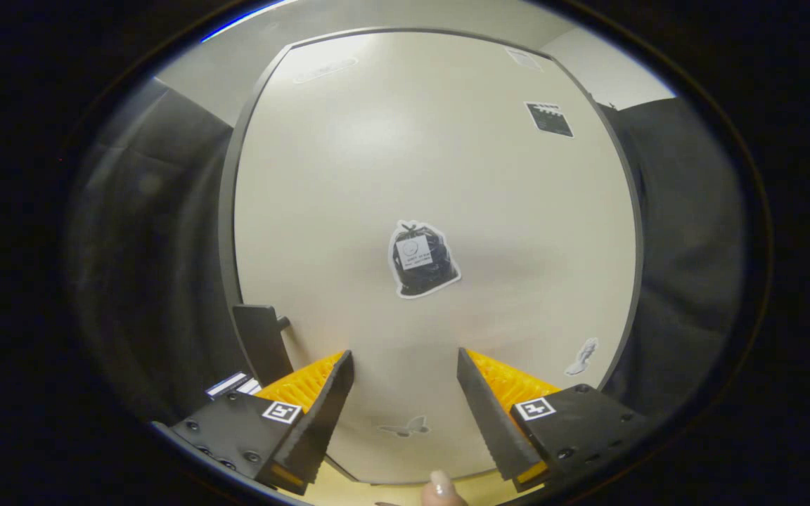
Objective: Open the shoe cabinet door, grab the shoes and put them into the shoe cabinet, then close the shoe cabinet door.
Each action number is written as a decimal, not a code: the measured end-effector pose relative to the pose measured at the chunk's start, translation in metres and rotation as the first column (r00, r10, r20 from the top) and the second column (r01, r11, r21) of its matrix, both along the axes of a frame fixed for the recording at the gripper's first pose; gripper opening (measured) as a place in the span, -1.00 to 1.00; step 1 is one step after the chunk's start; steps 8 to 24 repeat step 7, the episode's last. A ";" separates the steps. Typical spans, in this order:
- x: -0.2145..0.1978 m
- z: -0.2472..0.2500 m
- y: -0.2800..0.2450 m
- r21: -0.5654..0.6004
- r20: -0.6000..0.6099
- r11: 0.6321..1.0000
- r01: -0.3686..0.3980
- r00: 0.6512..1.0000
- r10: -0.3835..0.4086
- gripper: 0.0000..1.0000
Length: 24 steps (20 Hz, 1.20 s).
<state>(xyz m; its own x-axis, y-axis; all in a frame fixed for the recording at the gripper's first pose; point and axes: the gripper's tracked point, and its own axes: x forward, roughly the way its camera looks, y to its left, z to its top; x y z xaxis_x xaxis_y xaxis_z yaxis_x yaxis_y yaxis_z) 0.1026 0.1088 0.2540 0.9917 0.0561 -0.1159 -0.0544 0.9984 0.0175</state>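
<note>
jaws (pixel 405 362) spread, gripping nothing | cabinet door (pixel 349 211) closed just ahead | handle (pixel 261 342) beside them

- My tool (pixel 405 362) faces the shoe cabinet door (pixel 349 176) straight on, fingers spread apart with nothing between them.
- A bag sticker (pixel 421 258) sits mid-door, beyond the fingers.
- The handle (pixel 262 342) juts from the door's left edge, just beside my left finger.
- A fingertip (pixel 441 490) shows below, between the fingers.
</note>
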 end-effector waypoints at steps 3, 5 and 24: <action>0.002 0.000 0.001 0.008 0.009 1.000 -0.004 1.000 0.004 0.89; 0.002 0.002 0.002 0.017 0.016 1.000 -0.015 1.000 0.015 0.89; -0.003 0.012 0.000 0.022 0.055 1.000 -0.019 0.998 0.017 0.89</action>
